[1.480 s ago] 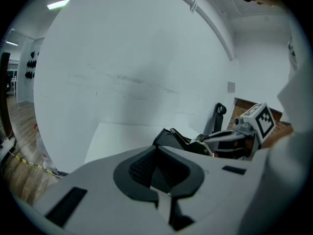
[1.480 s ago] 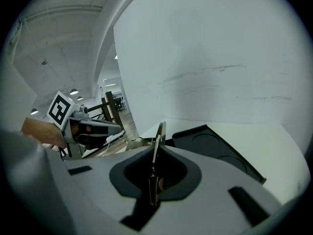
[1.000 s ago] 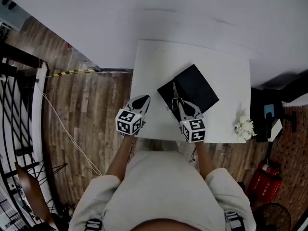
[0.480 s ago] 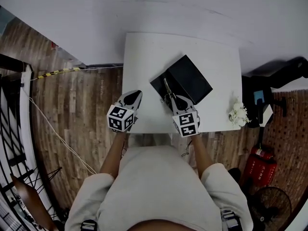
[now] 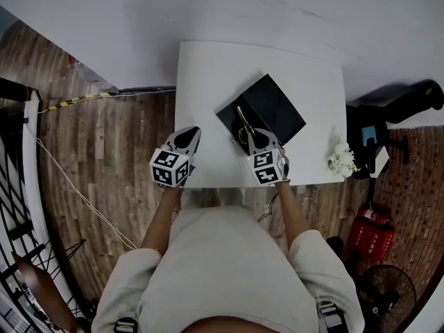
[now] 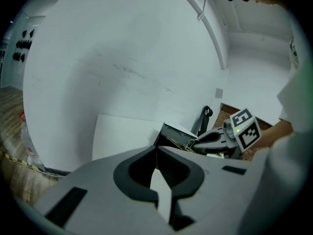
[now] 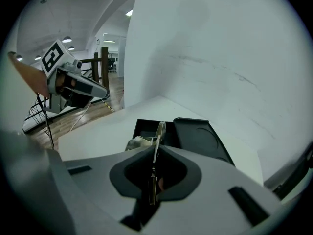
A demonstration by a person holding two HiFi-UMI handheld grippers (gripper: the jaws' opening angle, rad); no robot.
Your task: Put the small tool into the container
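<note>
A black container lies open on the white table, its box part beside its flat lid. My right gripper is shut on a thin metal tool and points steeply down. The tool's tip hangs over the box part's near edge. My left gripper hovers at the table's front left, shut and empty. The left gripper view shows the container and the right gripper beyond its shut jaws.
A small bunch of white flowers sits at the table's right edge. A white wall runs behind the table. Wooden floor, a cable and a black railing lie left; a red extinguisher stands right.
My right gripper has sunk a little toward the container and rolled, still shut on the tool. The left gripper has hardly moved. The head view has shifted.
</note>
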